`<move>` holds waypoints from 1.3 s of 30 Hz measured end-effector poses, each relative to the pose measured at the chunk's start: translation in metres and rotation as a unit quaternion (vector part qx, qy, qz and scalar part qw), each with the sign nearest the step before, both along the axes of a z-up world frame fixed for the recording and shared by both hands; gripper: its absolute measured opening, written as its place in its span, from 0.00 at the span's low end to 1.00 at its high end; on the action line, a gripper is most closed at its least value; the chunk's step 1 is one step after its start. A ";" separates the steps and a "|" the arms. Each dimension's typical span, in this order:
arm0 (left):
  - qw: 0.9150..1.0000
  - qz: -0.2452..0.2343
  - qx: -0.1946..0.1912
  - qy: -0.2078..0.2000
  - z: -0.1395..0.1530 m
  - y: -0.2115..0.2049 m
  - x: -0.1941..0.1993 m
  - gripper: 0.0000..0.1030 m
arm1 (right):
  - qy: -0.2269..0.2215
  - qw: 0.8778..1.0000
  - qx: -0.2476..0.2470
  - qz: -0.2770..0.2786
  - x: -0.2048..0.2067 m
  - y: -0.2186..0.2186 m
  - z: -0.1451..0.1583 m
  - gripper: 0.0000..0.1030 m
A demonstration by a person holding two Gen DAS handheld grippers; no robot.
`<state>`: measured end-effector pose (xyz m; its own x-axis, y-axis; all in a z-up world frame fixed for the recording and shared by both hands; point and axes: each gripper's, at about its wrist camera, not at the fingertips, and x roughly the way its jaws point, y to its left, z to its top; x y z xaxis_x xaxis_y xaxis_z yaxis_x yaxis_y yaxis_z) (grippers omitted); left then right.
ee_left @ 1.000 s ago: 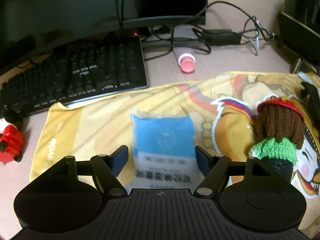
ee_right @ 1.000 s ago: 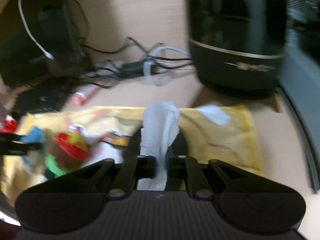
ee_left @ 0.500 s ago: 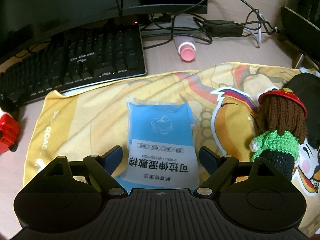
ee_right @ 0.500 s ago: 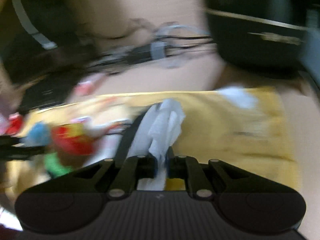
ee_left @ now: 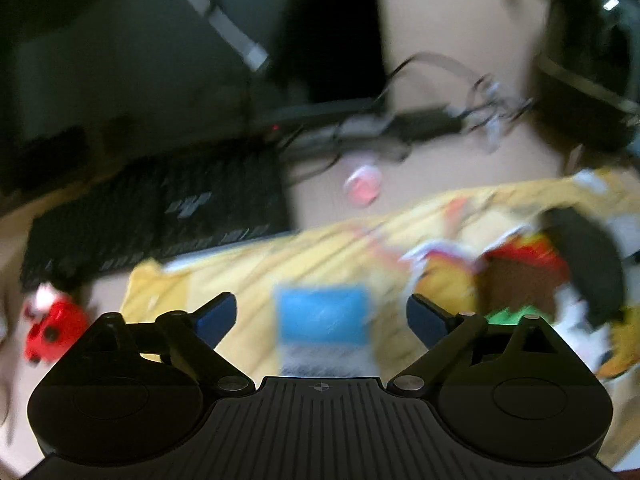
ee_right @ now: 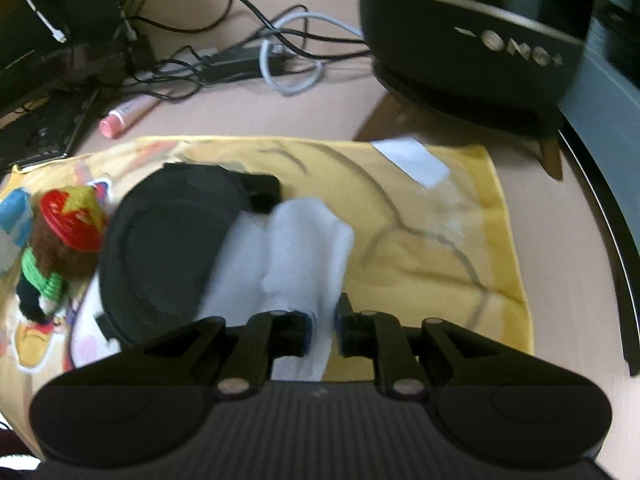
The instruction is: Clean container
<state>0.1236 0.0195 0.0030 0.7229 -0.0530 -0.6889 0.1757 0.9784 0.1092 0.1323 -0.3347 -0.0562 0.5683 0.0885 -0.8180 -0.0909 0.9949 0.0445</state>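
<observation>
A black oval container [ee_right: 168, 240] lies on the yellow cloth [ee_right: 420, 240]; it also shows blurred at the right of the left wrist view [ee_left: 588, 256]. My right gripper [ee_right: 322, 330] is shut on a white wipe [ee_right: 296, 248], which drapes over the container's right edge. My left gripper [ee_left: 322, 314] is open and empty, held above a blue wipe packet [ee_left: 324, 320] on the cloth.
A knitted doll with a red hat [ee_right: 60, 248] stands left of the container. A black keyboard [ee_left: 160, 216], a pink-capped tube [ee_right: 120, 116], cables [ee_right: 280, 56] and a large black appliance [ee_right: 480, 40] lie behind the cloth. A red toy [ee_left: 52, 332] sits at the left.
My left gripper has pulled up and back from the packet, its view now blurred. My right gripper has moved the wipe down onto the container's right edge.
</observation>
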 end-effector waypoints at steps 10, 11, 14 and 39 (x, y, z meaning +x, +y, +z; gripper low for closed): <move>0.983 -0.176 0.019 0.047 -0.059 -0.109 0.023 0.97 | -0.014 0.999 0.028 0.018 0.003 0.018 0.008 0.15; 0.983 -0.178 0.018 0.050 -0.064 -0.110 0.025 0.74 | -0.014 0.999 0.035 0.021 0.004 0.020 0.008 0.15; 0.984 -0.168 0.016 0.062 -0.063 -0.102 0.028 0.64 | -0.013 0.998 0.052 0.033 0.004 0.026 0.008 0.15; 0.931 -0.360 0.002 0.057 -0.052 -0.182 0.010 0.97 | -0.024 0.962 0.269 0.040 0.052 0.040 0.025 0.10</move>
